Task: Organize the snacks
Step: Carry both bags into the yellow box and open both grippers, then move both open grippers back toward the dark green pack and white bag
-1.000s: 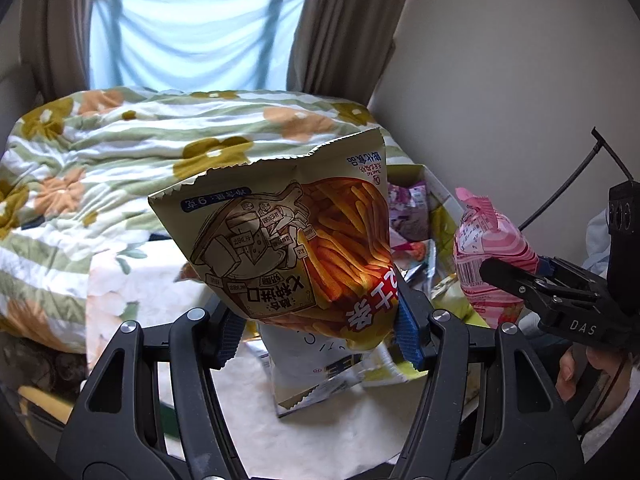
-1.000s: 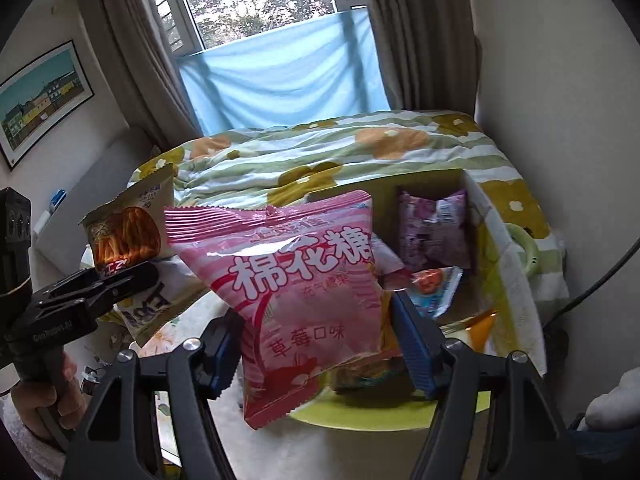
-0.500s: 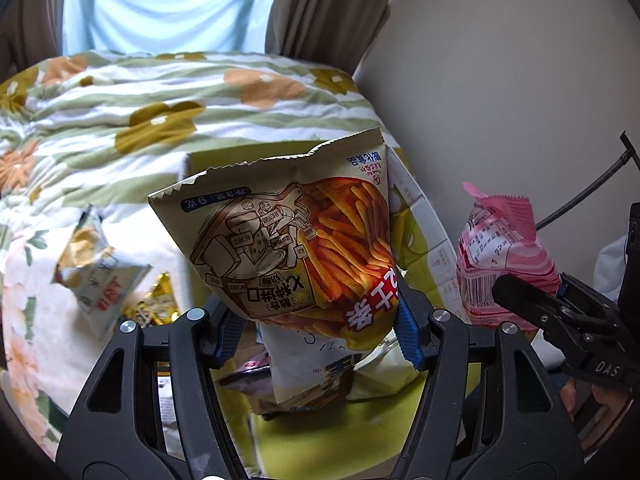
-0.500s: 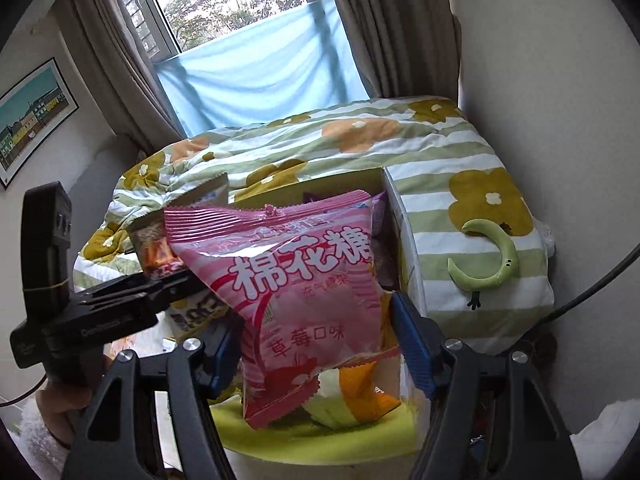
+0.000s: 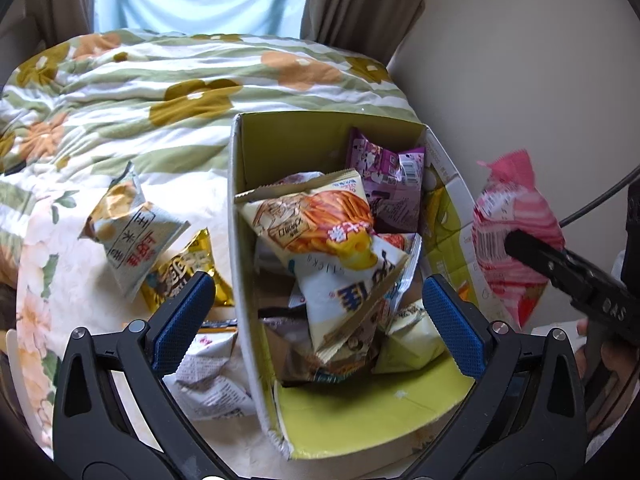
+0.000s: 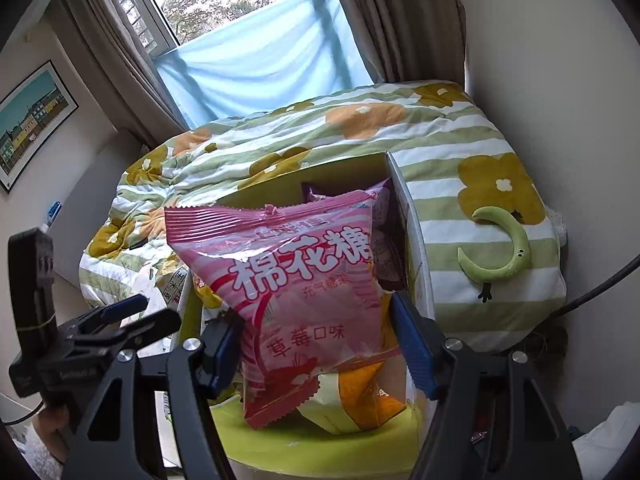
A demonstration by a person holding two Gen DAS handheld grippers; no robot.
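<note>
A cardboard box [image 5: 256, 360] with a yellow-green inside stands on the bed and holds several snack bags. The beige fries bag [image 5: 316, 220] lies on top of the pile in it. My left gripper [image 5: 316, 320] is open and empty above the box's near end. My right gripper [image 6: 316, 344] is shut on a pink marshmallow bag [image 6: 296, 300] and holds it over the box [image 6: 416, 240]. That pink bag [image 5: 508, 228] and the right gripper show at the right in the left wrist view. The left gripper [image 6: 132, 316] shows at the left in the right wrist view.
Loose snack bags lie on the bed left of the box: a white and red one [image 5: 132, 240], a gold one [image 5: 184, 272] and a white crumpled one [image 5: 212, 380]. A flowered quilt [image 5: 160, 88] covers the bed. A wall [image 5: 520, 60] stands right. A green banana toy [image 6: 500, 248] lies on the quilt.
My left gripper has opened and the fries bag has dropped into the box. The right gripper has moved the pink bag closer over the box.
</note>
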